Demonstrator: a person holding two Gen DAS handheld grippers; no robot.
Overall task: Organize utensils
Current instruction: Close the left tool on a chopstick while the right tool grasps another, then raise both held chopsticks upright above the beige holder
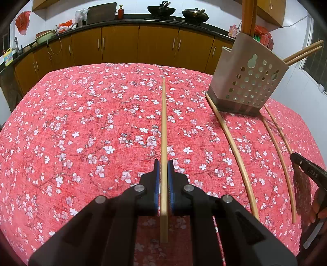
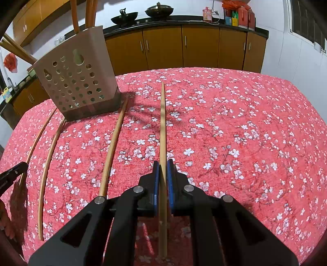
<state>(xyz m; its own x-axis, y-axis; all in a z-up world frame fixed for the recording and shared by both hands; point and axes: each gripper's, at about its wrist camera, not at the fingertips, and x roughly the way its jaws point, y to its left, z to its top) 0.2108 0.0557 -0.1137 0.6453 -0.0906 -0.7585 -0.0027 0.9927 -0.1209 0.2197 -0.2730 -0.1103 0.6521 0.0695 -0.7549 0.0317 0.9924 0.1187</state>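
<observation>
My left gripper (image 1: pixel 163 164) is shut on a wooden chopstick (image 1: pixel 163 126) that points away over the red floral tablecloth. My right gripper (image 2: pixel 163 164) is shut on another chopstick (image 2: pixel 162 126), also pointing forward. A beige perforated utensil holder (image 1: pixel 249 79) stands at the far right in the left wrist view and at the far left in the right wrist view (image 2: pixel 77 75), with chopsticks sticking out of its top. Three loose chopsticks lie on the cloth in front of it (image 1: pixel 235 143) (image 1: pixel 276 147) (image 1: pixel 283 135), also in the right wrist view (image 2: pixel 113 147) (image 2: pixel 49 163) (image 2: pixel 38 135).
The table (image 1: pixel 81 122) is covered by a red cloth with white blossoms. Behind it runs a counter with brown cabinets (image 1: pixel 122 45), woks (image 1: pixel 161 10) and bottles. The other gripper's tip shows at the edge of each view (image 1: pixel 306 171) (image 2: pixel 12 171).
</observation>
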